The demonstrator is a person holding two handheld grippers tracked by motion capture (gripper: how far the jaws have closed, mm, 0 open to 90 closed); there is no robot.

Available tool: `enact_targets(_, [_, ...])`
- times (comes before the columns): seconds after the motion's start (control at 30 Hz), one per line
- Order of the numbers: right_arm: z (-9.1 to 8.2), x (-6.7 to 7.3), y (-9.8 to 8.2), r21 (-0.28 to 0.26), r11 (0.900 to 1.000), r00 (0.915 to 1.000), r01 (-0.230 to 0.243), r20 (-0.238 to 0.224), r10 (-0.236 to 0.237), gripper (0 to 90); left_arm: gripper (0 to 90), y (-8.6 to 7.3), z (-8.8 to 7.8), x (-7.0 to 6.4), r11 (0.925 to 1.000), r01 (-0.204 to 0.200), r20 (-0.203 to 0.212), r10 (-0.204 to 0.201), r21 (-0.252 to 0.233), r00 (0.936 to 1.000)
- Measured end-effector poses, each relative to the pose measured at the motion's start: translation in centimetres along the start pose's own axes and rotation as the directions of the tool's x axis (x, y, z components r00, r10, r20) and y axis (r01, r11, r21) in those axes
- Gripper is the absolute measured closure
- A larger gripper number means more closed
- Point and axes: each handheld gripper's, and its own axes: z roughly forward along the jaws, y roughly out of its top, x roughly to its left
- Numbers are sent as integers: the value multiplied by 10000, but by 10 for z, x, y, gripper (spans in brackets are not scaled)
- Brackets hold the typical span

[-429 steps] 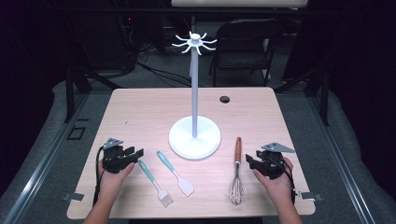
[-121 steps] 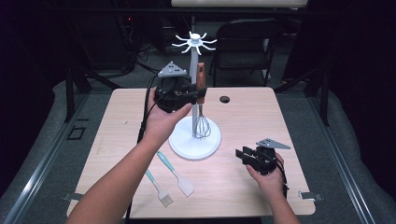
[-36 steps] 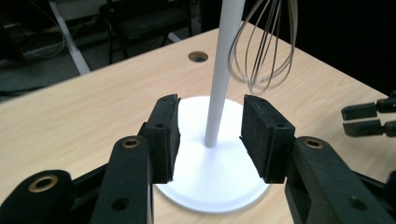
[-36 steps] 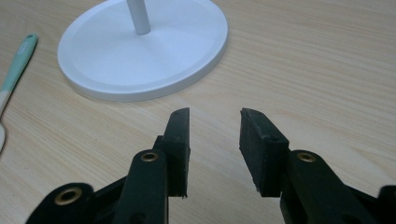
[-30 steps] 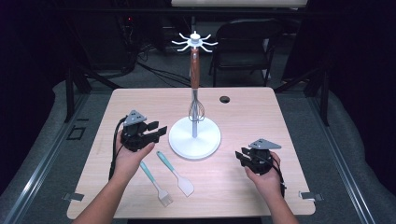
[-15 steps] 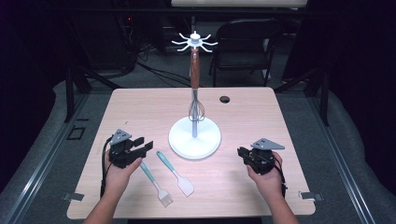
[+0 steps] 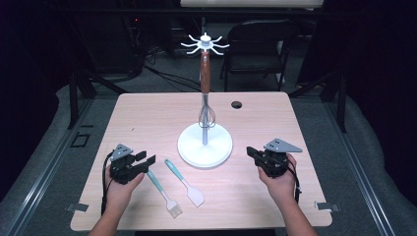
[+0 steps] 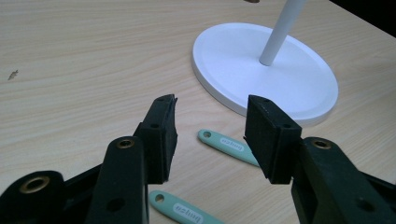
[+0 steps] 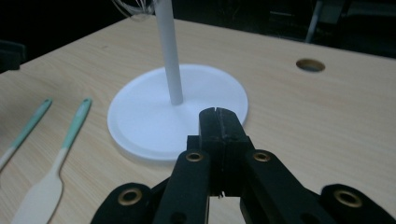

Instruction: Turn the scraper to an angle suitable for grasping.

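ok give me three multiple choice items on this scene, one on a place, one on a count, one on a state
1. Where is the whisk?
A. flat on the table
B. hanging on the white stand
C. in the right hand-held gripper

2. How many teal-handled utensils lie on the table?
A. one
B. two
C. four

3. How do the jaws of the left hand-held gripper stand?
A. open, nothing between them
B. shut on the brush
C. shut on the stand's pole

Answers:
1 B: its brown handle hangs from a hook at the top.
2 B: the brush and the spatula lie side by side.
3 A: the left gripper view shows a wide gap between the pads.
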Motion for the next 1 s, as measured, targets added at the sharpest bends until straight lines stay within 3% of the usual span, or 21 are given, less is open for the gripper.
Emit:
enact_targets(0.17, [-6, 6, 39, -766, 9966, 9986, 310, -406, -342, 900, 533, -1, -2, 2, 10000, 86, -8, -86, -34, 10000])
enact_targets(0.3, [-11, 9, 69, -1368, 9903, 9975, 248, -622, -336, 900, 534, -2, -1, 1, 10000, 25, 30, -25, 13, 10000])
enact_targets(0.37, [-12, 10, 82, -1608, 9869, 9973, 144, -693, -259, 900, 534, -2, -1, 1, 10000, 32, 37, -32, -2, 10000])
enact_targets(0.53, [-15, 16, 118, -2042, 9781, 9958, 405, -723, -563, 900, 535, -2, -1, 2, 10000, 42, 30, -42, 2, 10000])
enact_targets(0.83, [-17, 19, 157, -2561, 9653, 9946, 516, -741, -728, 900, 538, -3, 0, 4, 9999, 97, 70, -97, 60, 9999])
enact_targets(1.0, [-16, 18, 174, -2637, 9635, 9944, 461, -800, -695, 900, 542, -4, 1, 6, 9998, 216, 98, -216, -43, 9997])
